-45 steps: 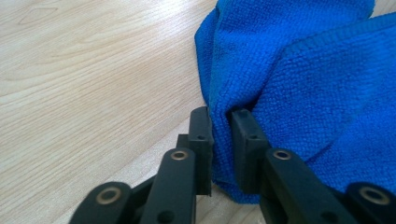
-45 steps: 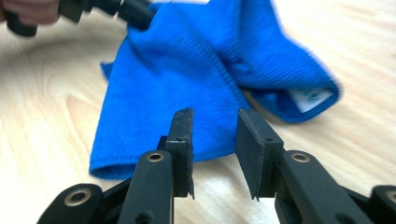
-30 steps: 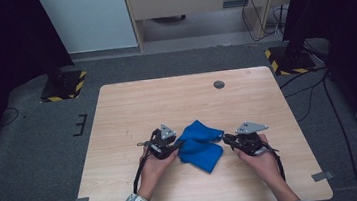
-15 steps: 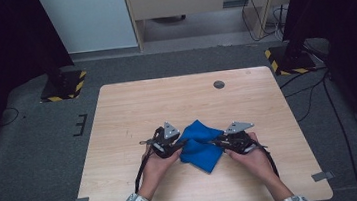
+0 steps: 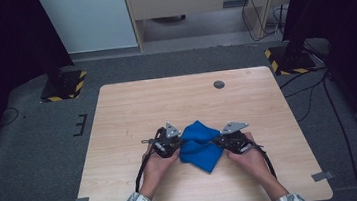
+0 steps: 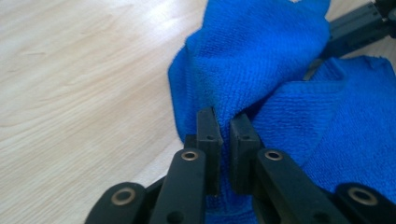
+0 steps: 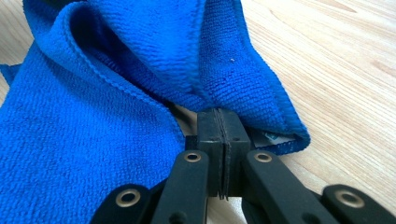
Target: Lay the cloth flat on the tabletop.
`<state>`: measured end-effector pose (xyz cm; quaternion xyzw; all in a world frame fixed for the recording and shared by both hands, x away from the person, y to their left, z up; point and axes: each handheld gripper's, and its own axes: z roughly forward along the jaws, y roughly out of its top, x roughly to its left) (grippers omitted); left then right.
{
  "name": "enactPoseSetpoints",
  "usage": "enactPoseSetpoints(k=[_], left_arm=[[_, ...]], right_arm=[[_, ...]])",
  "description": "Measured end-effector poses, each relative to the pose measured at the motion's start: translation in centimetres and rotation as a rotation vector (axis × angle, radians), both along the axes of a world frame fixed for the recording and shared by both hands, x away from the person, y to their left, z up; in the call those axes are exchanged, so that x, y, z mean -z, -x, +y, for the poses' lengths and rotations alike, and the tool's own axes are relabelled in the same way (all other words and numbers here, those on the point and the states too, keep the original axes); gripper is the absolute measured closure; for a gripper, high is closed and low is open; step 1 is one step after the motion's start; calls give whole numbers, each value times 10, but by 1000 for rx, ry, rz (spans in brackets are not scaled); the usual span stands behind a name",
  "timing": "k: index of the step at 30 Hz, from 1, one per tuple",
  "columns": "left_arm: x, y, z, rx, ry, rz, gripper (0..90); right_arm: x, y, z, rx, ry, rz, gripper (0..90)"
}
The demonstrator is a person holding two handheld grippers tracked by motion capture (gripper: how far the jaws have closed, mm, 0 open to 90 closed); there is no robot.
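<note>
blue cloth (image 5: pixel 200 145) lies bunched between both tools: left tool (image 6: pixel 224 135) and right tool (image 7: pixel 223 128) have each just clamped onto an opposite edge.

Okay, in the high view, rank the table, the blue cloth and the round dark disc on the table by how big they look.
1. Table, by far the largest.
2. Blue cloth, held between both grippers.
3. Round dark disc, smallest.

The cloth (image 5: pixel 200 146) lies on the table (image 5: pixel 132 110), between the left tongs (image 5: pixel 178 143) and right tongs (image 5: pixel 219 140).
</note>
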<state>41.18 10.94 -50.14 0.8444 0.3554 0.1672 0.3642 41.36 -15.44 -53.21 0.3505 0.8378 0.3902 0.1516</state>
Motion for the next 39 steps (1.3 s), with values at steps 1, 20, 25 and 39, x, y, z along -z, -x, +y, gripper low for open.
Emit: enactPoseSetpoints(k=[1, 20, 25, 39], left_arm=[[-1, 0, 2, -7, 9, -4, 853], [-11, -5, 29, -85, 89, 9, 837], [-14, -5, 33, -93, 102, 0, 845], [12, -14, 39, -111, 56, 83, 828]], right_arm=[[-1, 0, -1, -2, -2, -1, 898], [-25, 9, -42, 52, -95, -15, 900], [-27, 9, -51, 70, -108, -8, 900], [-25, 8, -63, 93, -78, 5, 900]])
